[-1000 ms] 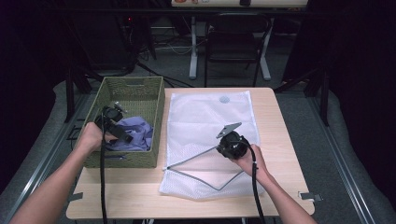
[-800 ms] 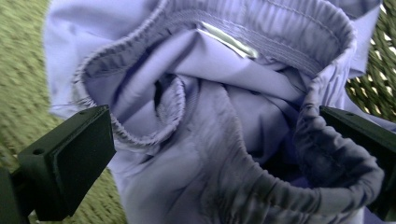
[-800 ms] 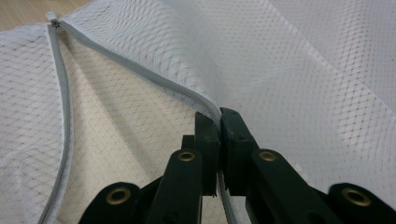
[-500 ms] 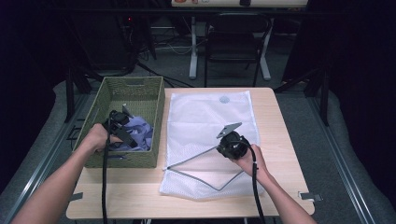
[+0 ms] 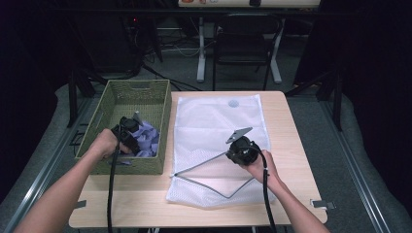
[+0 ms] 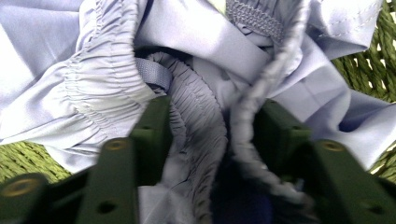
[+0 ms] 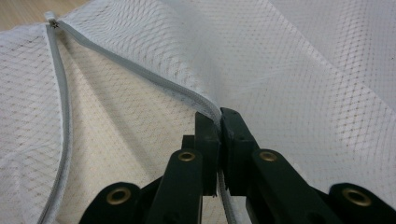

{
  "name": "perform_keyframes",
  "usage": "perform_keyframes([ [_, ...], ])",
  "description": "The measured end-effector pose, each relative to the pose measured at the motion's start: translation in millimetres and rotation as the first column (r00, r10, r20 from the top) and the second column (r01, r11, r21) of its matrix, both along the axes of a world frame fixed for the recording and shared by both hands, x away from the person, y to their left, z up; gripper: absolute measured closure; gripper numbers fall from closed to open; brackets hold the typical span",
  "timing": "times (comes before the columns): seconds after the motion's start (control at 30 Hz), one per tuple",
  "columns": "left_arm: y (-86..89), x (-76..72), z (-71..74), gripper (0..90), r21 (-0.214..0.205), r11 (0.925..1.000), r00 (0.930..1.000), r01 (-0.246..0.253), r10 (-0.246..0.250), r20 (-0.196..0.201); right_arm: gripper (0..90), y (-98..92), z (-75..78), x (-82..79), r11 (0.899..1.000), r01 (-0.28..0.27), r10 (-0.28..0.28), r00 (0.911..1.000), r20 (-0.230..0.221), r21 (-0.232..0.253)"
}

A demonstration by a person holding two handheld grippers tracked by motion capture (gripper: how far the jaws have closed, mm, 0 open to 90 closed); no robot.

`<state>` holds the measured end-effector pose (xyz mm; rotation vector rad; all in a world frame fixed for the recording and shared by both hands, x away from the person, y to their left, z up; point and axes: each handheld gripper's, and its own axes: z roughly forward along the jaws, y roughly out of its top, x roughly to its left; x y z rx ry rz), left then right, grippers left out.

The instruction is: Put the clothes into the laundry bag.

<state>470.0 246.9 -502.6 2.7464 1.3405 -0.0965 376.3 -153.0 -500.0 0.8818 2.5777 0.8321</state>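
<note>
Left claw [image 5: 130, 133] sank into the basket [image 5: 160, 104] and had just been closing, jaws pinched on bunched lavender cloth [image 6: 196, 112]. Right claw [image 7: 219, 122] sat clamped on the mesh bag's [image 5: 214, 121] zipper edge, mouth lifted on the surface. Looked ready for lifting the cloth across.

No readable text, label, brand or number anywhere

We see a light wooden table [image 5: 291, 126] at centre frame on grey floor [image 5: 359, 160]. A dark chair [image 5: 243, 46] and white desk legs [image 5: 200, 48] stand top centre, cables [image 5: 165, 73] trailing nearby; the surroundings lie in darkness.
</note>
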Motion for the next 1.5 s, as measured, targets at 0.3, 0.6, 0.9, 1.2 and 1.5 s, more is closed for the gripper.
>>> perform_keyframes([
  [0.3,2.6,-1.9,0.3,80.1,-0.007,0.9999,0.9994,-0.010,0.011,0.032,86.5,-0.9,-0.3,0.8,1.000,0.005,-0.005,1.0000,-0.001,-0.002],
  [0.6,11.7,-5.0,22.0,84.6,-0.061,0.9976,0.9941,-0.032,0.039,0.101,86.5,-1.5,0.5,0.5,1.000,0.013,-0.013,0.9999,0.000,0.004],
  [0.9,18.8,-7.3,50.1,84.7,-0.098,0.9946,0.9865,-0.032,0.048,0.157,86.6,-2.4,1.6,0.8,1.000,0.016,-0.016,0.9999,0.003,0.005],
  [1.2,23.1,-7.5,76.0,84.8,-0.106,0.9938,0.9785,-0.034,0.055,0.199,86.6,-4.0,1.6,1.3,1.000,0.025,-0.025,0.9997,0.003,0.003],
  [1.5,29.2,-9.4,102.2,84.9,-0.116,0.9924,0.9690,-0.040,0.067,0.238,86.8,-4.7,1.5,1.5,1.000,0.025,-0.025,0.9997,0.004,0.004],
])
